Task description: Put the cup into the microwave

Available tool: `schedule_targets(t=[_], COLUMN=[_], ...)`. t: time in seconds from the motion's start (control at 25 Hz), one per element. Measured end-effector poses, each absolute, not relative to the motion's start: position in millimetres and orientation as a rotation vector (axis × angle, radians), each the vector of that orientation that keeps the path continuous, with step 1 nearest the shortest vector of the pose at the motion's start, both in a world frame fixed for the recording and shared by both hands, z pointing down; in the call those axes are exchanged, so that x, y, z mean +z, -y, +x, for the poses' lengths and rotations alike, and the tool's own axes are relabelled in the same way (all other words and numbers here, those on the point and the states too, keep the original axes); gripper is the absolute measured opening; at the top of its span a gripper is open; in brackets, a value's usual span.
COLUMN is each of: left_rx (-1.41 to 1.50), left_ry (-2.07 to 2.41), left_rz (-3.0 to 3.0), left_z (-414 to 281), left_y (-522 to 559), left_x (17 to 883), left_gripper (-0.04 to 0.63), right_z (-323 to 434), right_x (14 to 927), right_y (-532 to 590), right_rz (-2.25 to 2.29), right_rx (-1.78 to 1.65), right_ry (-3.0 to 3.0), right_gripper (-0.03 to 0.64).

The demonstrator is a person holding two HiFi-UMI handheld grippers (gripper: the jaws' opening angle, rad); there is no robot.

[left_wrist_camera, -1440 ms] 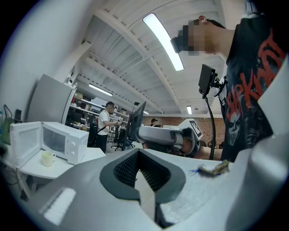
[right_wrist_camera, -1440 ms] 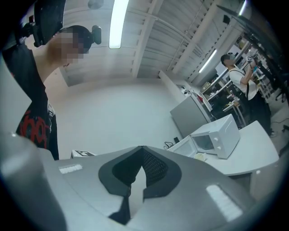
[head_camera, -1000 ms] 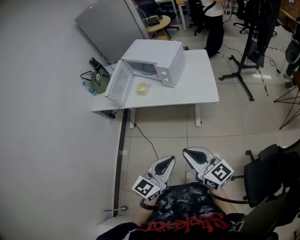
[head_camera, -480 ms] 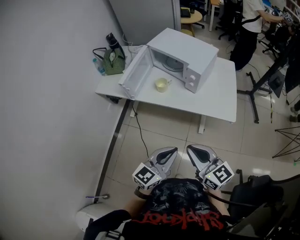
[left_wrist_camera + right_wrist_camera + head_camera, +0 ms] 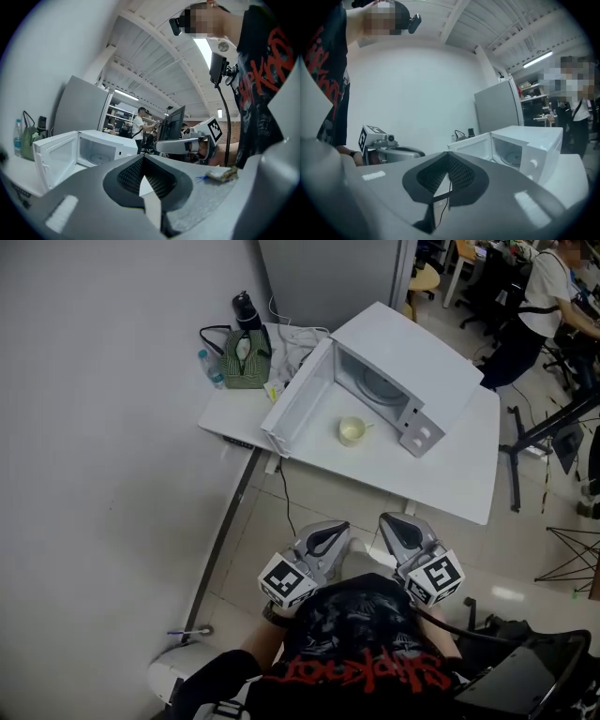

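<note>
Yellow cup (image 5: 352, 430) stands near the front edge of the bench (image 5: 441, 486), before the open microwave (image 5: 412, 371); left gripper (image 5: 330, 535) and right gripper (image 5: 397, 527), fingers together and empty, are well apart from it.

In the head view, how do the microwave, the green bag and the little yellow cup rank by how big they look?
Largest to smallest:
1. microwave
2. green bag
3. cup
All three stand on one table at about the same distance, so the order is safe.

Bystander (image 5: 548, 287) cut by the head view's top-right edge, cup (image 5: 352, 430) too small to tell its contents
</note>
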State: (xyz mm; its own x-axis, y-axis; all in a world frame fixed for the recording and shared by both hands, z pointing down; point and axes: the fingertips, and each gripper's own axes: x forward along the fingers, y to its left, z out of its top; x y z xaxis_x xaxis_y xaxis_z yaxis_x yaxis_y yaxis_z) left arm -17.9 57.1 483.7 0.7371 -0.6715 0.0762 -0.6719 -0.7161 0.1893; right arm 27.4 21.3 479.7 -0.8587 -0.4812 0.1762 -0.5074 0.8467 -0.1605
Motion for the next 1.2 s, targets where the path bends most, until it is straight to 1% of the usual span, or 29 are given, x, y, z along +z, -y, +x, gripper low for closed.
schedule_targets(t=[0.12,0.16,0.2,0.32,0.44,0.56,0.68,0.84,1.08,1.12,1.16,1.2], left_rx=[0.049,0.078,0.101,0.138,0.273,0.494,0.641,0.614,0.708,0.724,0.732,0.732], left_ry=[1.094,1.099,1.100,1.083,1.072,1.092,1.075,0.970,0.754,0.725,0.709,0.703], left_rz=[2.703,2.702,2.702,2.630,2.515,2.482,2.475,2.495,2.538,2.552,2.564,2.571], left_z=[-37.8,-41.8,-44.5,-50.2,-53.6,-56.6,-59.9,-50.7,-33.9,-31.9,-29.4,-27.1], left_y=[-25.6,-10.2,8.7,69.2,123.5,172.3,207.3,230.2,260.1,263.4,265.7,267.6], left_x=[509.0,526.3,546.4,609.3,677.6,744.2,789.5,808.2,825.3,824.8,824.7,824.7], left_gripper=[0.002,0.025,0.158,0.474,0.488,0.489,0.489,0.489,0.485,0.474,0.449,0.446], right_z=[9.1,4.0,-0.6,-11.7,-11.4,-4.7,9.5,33.2,46.1,46.1,45.9,44.9], right_x=[494.8,496.3,496.2,486.7,470.3,444.9,428.6,430.1,460.7,465.3,468.5,470.5], right_y=[12.7,26.2,41.4,87.1,126.1,156.8,180.6,199.4,219.2,220.9,222.3,223.8], right_rz=[0.760,0.759,0.758,0.749,0.751,0.768,0.819,0.976,1.079,1.087,1.096,1.103], right_rx=[0.372,0.379,0.378,0.334,0.295,0.297,0.219,0.283,0.383,0.400,0.414,0.426], right_ry=[2.881,2.884,2.890,2.922,2.950,2.970,2.958,2.868,2.751,2.737,2.724,2.716], right_gripper=[0.000,0.000,0.000,0.000,0.000,0.000,0.000,0.000,0.000,0.000,0.000,0.000])
